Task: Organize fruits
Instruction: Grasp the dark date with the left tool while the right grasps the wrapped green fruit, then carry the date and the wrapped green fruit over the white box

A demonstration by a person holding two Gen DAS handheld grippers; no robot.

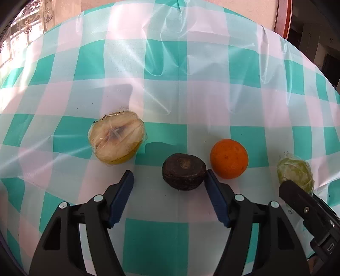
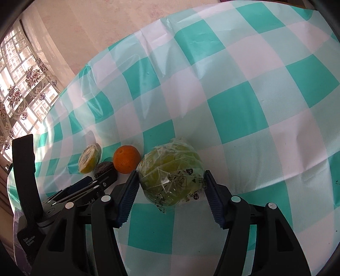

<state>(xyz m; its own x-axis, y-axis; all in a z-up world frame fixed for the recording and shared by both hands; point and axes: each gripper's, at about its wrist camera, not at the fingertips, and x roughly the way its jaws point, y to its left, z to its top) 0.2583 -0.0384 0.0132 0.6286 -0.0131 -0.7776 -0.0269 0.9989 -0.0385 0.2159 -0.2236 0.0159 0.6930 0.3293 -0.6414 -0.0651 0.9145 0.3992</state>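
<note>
Four fruits lie in a row on the checked cloth. In the left wrist view these are a wrapped halved yellow fruit (image 1: 116,138), a dark brown fruit (image 1: 183,174), an orange (image 1: 229,158) and a wrapped green fruit (image 1: 295,172). My left gripper (image 1: 169,176) is open around the dark brown fruit: the right pad touches it, while the left pad stands well clear. My right gripper (image 2: 171,177) is shut on the wrapped green fruit (image 2: 172,180), both pads against the wrap. The right wrist view also shows the orange (image 2: 126,159), the dark fruit (image 2: 104,168) and the left gripper (image 2: 99,182).
A teal-and-white checked plastic cloth (image 1: 165,63) covers the round table, with creases near the far edge. Beyond it are a pale wall and, on the left, a window with patterned curtains (image 2: 19,89). A wooden frame (image 1: 283,17) stands at the far right.
</note>
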